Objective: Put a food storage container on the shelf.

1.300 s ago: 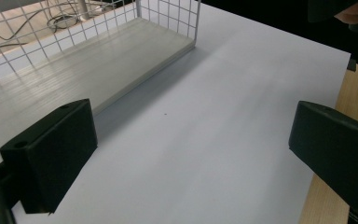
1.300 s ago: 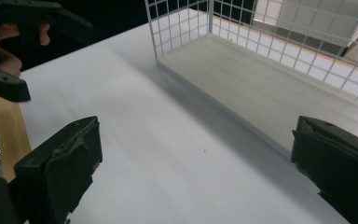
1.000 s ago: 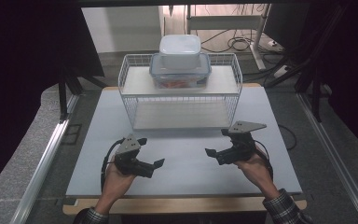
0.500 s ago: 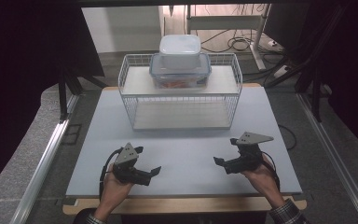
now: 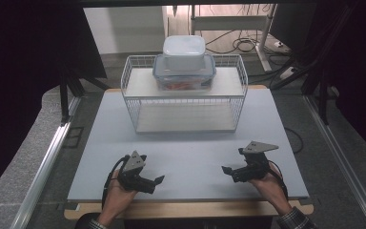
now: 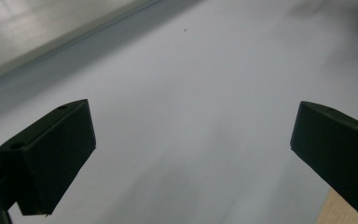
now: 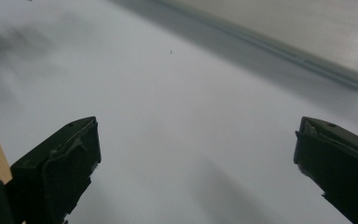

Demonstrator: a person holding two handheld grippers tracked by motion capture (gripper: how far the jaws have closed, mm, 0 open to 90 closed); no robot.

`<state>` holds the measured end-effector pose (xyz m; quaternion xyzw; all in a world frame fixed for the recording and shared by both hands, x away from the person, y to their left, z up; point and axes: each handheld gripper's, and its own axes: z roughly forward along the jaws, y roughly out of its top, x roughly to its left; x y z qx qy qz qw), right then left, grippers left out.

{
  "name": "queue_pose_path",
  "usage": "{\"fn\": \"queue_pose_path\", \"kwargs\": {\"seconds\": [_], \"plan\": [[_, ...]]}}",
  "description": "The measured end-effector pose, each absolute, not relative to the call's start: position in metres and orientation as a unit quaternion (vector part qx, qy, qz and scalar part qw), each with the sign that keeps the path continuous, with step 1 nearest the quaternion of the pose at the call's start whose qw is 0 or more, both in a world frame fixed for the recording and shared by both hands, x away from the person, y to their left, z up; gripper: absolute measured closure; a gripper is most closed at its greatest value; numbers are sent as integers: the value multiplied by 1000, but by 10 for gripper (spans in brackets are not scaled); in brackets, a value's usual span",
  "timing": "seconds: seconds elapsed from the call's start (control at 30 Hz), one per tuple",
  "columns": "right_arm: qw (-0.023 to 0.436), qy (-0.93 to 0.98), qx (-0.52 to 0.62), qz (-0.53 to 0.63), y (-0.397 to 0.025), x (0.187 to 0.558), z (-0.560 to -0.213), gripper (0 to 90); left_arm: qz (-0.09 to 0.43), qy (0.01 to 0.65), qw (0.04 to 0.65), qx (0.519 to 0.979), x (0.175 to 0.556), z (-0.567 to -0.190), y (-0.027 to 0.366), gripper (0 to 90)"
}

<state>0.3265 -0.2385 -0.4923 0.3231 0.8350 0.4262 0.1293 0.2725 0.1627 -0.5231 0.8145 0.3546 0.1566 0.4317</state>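
Both tools, left tool and right tool, are held spread and empty, well short of the wire rack; the stacked boxes are not yet reached.

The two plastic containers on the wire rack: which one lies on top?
The smaller white plastic container lies on top; the larger clear one with the blue-rimmed lid stands beneath it.

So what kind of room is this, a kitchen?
Probably a lab or workshop, not a kitchen. Cables trail over the floor behind the table, dark curtains hang round it, and a person's hand holds the left gripper.
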Motion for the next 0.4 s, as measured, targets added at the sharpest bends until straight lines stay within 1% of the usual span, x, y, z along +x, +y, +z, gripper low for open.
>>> {"fn": "queue_pose_path", "kwargs": {"seconds": [0.17, 0.4], "plan": [[124, 852, 321, 394, -233, 329, -505, 7, 138, 374, 423, 814, 278, -531, 168, 0], [133, 861, 319, 373, -231, 329, -508, 7, 131, 375, 434, 808, 280, -531, 170, 0]]}}
